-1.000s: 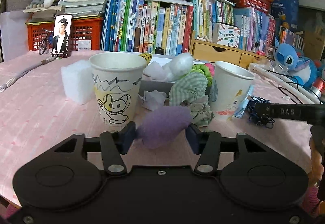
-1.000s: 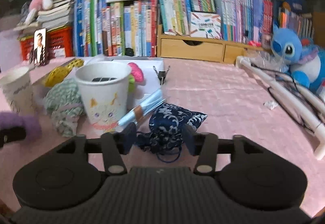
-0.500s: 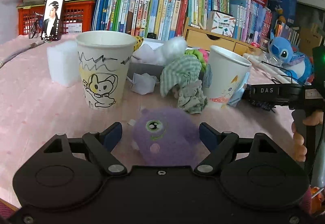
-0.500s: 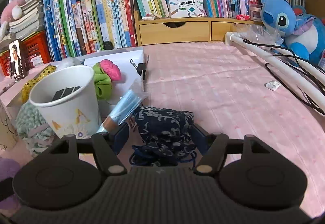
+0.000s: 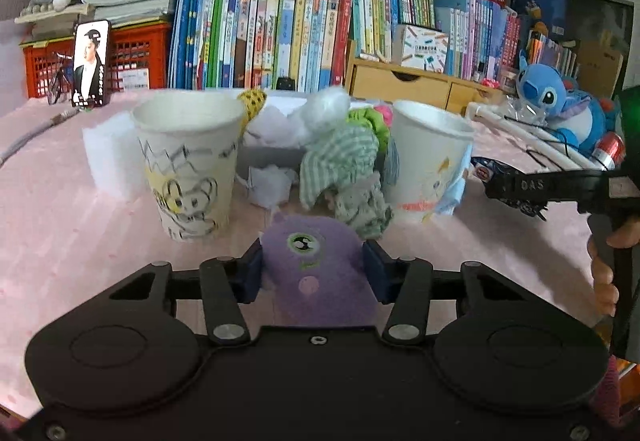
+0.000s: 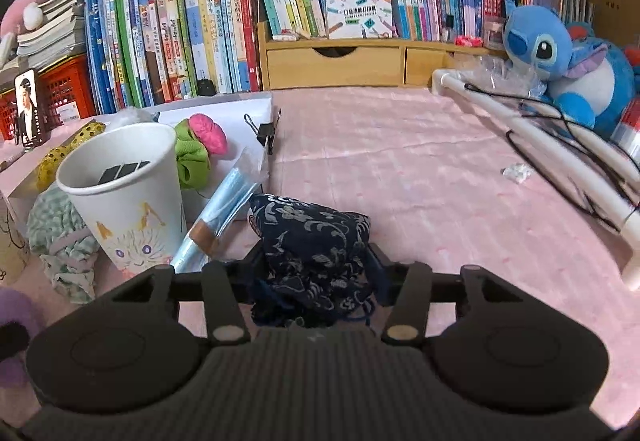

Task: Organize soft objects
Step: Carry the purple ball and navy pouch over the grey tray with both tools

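The left gripper [image 5: 312,271] closes its blue fingers [image 5: 251,273] on a round purple plush toy with one green eye [image 5: 316,265], low over the pink-clothed desk [image 5: 72,209] toward its near edge. The right gripper [image 6: 316,273] clamps a dark blue floral fabric pouch [image 6: 316,241] beside a white paper cup with a cat drawing [image 6: 128,201].

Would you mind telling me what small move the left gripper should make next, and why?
Probably lift. The left gripper has its blue pads against both sides of the round purple plush toy, which seems to rest on the pink tablecloth before the cartoon-drawn paper cup.
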### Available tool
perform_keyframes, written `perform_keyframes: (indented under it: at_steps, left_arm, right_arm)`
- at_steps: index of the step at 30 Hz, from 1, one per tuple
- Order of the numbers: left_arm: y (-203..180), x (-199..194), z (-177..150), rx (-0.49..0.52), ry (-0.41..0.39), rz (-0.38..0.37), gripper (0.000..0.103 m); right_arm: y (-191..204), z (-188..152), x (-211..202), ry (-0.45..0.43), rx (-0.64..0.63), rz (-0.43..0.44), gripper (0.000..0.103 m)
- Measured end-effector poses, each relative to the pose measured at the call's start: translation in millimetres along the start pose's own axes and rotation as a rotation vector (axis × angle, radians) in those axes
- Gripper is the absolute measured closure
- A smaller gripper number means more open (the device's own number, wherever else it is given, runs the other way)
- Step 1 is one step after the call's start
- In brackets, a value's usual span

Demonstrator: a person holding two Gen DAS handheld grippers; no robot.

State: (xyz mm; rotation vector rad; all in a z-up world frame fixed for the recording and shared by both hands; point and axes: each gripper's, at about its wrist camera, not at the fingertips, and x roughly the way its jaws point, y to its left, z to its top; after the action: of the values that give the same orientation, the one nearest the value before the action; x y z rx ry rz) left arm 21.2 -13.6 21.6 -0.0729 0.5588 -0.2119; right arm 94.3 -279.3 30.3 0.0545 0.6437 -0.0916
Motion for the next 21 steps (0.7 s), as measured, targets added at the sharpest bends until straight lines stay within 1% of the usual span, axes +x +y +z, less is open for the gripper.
perform_keyframes:
  at_steps: [7, 12, 15, 18, 21]
  left_arm:
    - [8, -12, 29, -0.018, -0.040, -0.019, 0.056]
    - [12, -22, 48, -0.008, -0.080, -0.032, 0.056]
    - [14, -26, 59, -0.011, -0.087, -0.040, 0.056]
    - [20, -26, 80, -0.019, -0.087, -0.055, 0.056]
    - [23, -23, 110, -0.004, -0.108, -0.062, 0.056]
  right_arm:
    - [-10, 18, -17, -0.056, 0.015, -0.011, 0.049]
    - [-13, 31, -26, -0.093, 0.027, 0.004, 0.049]
    - [-11, 36, -30, -0.109, 0.025, 0.019, 0.049]
    - [-9, 45, -32, -0.112, 0.024, 0.043, 0.049]
    - [-7, 63, -32, -0.114, 0.031, 0.072, 0.049]
